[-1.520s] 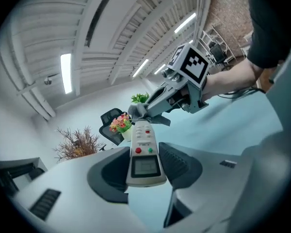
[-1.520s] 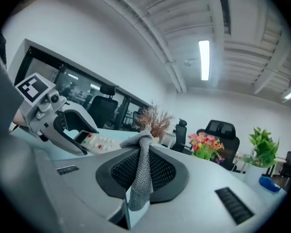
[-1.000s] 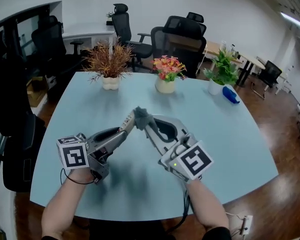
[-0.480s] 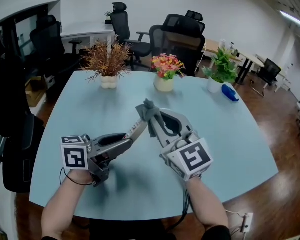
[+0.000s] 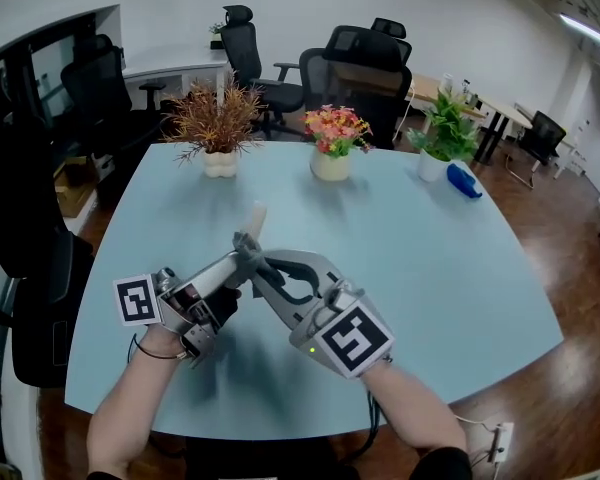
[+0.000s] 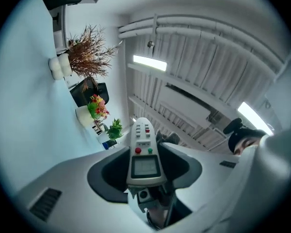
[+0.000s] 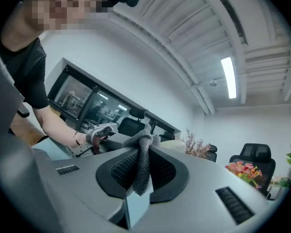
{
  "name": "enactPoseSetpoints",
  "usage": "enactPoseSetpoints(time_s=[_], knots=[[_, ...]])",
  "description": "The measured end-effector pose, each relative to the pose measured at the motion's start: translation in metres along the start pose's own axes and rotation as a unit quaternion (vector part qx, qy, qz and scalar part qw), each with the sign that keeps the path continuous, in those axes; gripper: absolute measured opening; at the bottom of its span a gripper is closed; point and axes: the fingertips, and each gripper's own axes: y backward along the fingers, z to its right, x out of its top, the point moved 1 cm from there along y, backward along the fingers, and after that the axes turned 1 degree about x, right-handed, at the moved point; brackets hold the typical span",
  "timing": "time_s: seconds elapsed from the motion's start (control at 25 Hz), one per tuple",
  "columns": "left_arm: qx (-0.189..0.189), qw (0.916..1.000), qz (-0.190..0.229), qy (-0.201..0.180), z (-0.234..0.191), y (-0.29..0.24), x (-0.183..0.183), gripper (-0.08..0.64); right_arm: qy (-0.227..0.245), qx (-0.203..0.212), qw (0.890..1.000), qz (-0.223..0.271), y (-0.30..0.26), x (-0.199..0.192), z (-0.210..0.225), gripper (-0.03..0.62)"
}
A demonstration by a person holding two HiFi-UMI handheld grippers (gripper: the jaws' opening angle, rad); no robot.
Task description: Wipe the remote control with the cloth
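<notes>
Wiping step in hand above pale blue table (image 5: 430, 258): left gripper (image 6: 145, 171) clamped on base of slim white push-button remote control (image 6: 144, 144), right gripper (image 7: 143, 152) pinched on grey knitted cloth (image 7: 138, 174), seemingly touching remote's lower body; next calls for drawing cloth along its length.

On the bench (image 5: 430, 258) stand three potted plants along its far edge: one of dried grass (image 5: 218, 128), one of pink flowers (image 5: 332, 143), one green (image 5: 442, 138). One blue object (image 5: 464, 184) lies at its far right. Above its near half are two tongs, left (image 5: 242, 248) and right (image 5: 260, 268), with one remote control (image 6: 144, 154) and one cloth (image 7: 141, 164). Beyond the bench are at least four black office chairs (image 5: 365, 68).
</notes>
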Motion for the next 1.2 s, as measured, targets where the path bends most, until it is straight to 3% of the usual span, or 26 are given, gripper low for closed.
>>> enactPoseSetpoints(time_s=[0.24, 0.44, 0.6, 0.8, 0.92, 1.08, 1.2], knots=[[-0.023, 0.9997, 0.005, 0.000, 0.006, 0.001, 0.003, 0.183, 0.001, 0.042, 0.999, 0.020, 0.000, 0.007, -0.011, 0.025], [-0.106, 0.9942, 0.021, -0.002, 0.035, -0.001, 0.010, 0.186, -0.099, 0.038, 0.989, 0.107, 0.019, 0.027, 0.016, 0.025], [-0.173, 0.9847, -0.013, -0.016, 0.061, -0.002, -0.007, 0.186, -0.013, 0.064, 0.991, 0.120, 0.026, 0.038, -0.002, 0.025], [-0.191, 0.9778, -0.072, -0.048, 0.071, -0.008, -0.031, 0.186, -0.056, -0.025, 0.983, 0.174, 0.051, 0.055, 0.035, 0.025], [-0.188, 0.9767, -0.086, -0.056, 0.072, -0.010, -0.038, 0.186, -0.070, -0.038, 0.977, 0.200, 0.060, 0.062, 0.042, 0.025], [-0.185, 0.9797, -0.058, -0.052, 0.068, -0.008, -0.027, 0.186, -0.039, 0.029, 0.986, 0.160, 0.041, 0.052, 0.014, 0.025], [-0.179, 0.9823, -0.013, -0.054, 0.066, 0.000, -0.006, 0.186, -0.003, 0.094, 0.992, 0.082, 0.024, 0.031, -0.023, 0.025]])
